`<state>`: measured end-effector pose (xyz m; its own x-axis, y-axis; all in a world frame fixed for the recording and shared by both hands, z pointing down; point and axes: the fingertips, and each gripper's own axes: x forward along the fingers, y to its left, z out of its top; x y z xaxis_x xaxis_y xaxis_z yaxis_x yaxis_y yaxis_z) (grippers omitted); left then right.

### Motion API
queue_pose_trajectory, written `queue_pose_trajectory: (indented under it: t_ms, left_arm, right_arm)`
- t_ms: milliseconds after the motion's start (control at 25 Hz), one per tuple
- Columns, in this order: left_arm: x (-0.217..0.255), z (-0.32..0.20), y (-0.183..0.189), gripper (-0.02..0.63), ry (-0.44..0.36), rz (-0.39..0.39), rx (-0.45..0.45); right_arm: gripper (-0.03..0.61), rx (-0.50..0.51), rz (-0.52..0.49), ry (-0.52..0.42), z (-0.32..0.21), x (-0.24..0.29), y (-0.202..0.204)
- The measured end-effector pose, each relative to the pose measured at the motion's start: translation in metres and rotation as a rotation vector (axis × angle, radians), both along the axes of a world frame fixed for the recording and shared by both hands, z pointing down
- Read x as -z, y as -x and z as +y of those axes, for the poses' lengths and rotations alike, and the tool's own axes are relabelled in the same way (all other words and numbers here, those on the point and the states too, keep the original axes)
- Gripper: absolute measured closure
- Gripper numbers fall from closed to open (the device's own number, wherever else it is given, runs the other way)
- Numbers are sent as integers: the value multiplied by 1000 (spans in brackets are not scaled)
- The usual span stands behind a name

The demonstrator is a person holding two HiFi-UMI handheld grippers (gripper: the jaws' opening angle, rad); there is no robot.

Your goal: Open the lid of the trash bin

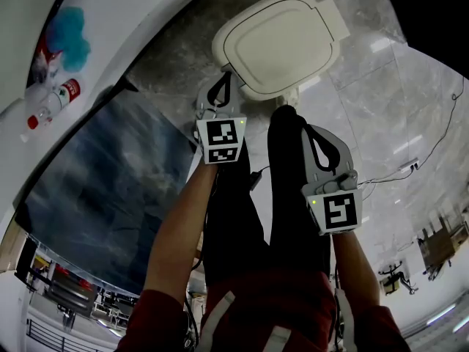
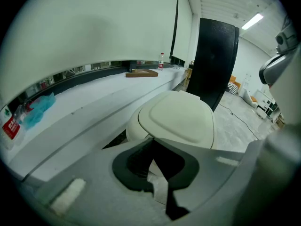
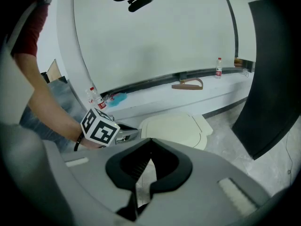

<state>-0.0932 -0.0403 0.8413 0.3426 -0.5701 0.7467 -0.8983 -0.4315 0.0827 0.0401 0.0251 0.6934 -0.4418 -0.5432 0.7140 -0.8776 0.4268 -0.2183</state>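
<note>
Cream lid [image 1: 282, 46] sits shut; left gripper [image 1: 225, 75], pressed together near its rim, may skid off; right gripper [image 1: 308, 129] likewise closed.

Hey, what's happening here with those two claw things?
A person stands over a cream trash bin on the floor, a handheld gripper in each hand. The lid is down. The left gripper is by the lid's edge; the right gripper hangs further back. Both have jaws together, holding nothing.

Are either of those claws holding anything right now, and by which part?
Nothing is held. The left gripper and right gripper are both shut and empty; the bin's lid lies closed.
</note>
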Motion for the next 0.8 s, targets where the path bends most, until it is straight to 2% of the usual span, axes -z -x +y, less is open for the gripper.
queue_pose_trajectory:
  t_ms: [240,800]
  left_arm:
    - [-4,2,-1,607,0,-5,-36]
    - [-4,1,2,605,-3,36,10]
  right_arm:
    - [578,2,-6,-10,-4,-1,4]
    - [578,17,-14,3,1,-2,11]
